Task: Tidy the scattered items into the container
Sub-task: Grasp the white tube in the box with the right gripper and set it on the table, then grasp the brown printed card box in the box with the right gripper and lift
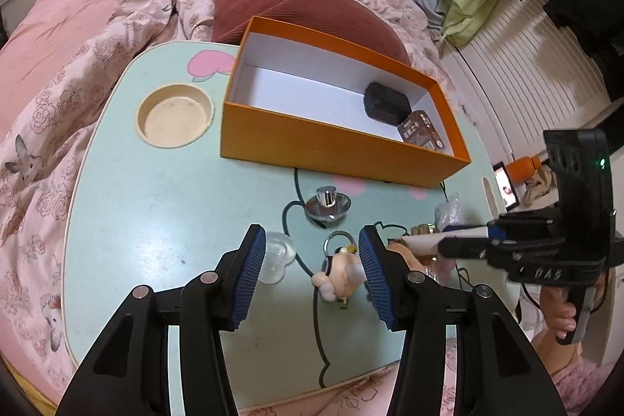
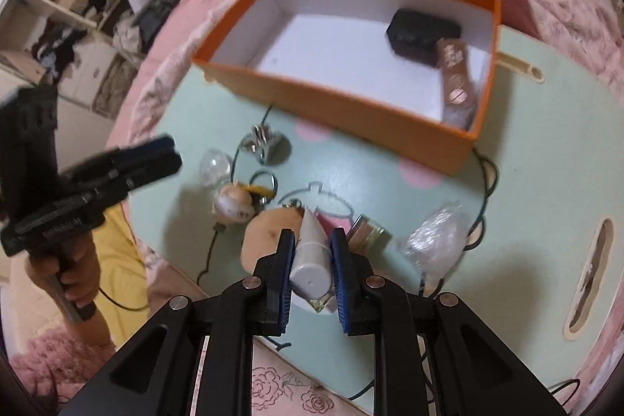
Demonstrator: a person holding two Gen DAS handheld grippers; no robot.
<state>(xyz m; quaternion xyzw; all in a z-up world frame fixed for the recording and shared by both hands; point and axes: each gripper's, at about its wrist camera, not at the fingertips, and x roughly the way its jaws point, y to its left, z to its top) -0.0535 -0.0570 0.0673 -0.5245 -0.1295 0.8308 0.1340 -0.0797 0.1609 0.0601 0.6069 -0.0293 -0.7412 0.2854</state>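
Observation:
An orange box (image 1: 331, 147) (image 2: 351, 104) with a white inside stands on the mint table (image 1: 156, 221). It holds a black case (image 1: 386, 102) (image 2: 423, 30) and a brown packet (image 1: 421, 133) (image 2: 454, 73). My left gripper (image 1: 312, 248) is open above the table, over a pink doll keychain (image 1: 339, 275) (image 2: 234, 205). My right gripper (image 2: 312, 244) is shut on a white tube (image 2: 310, 256) (image 1: 444, 238), held above the table at the right. A silver-capped bottle (image 1: 327, 205) (image 2: 263, 143) and a clear plastic piece (image 1: 277, 256) (image 2: 214, 166) lie near the keychain.
A round cup recess (image 1: 175, 115) sits left of the box. A crumpled clear wrapper (image 2: 436, 240), a small gold box (image 2: 368, 234) and a tan round pad (image 2: 269, 236) lie near the right gripper. Pink bedding (image 1: 78, 65) surrounds the table. A black cable (image 1: 316, 303) runs across it.

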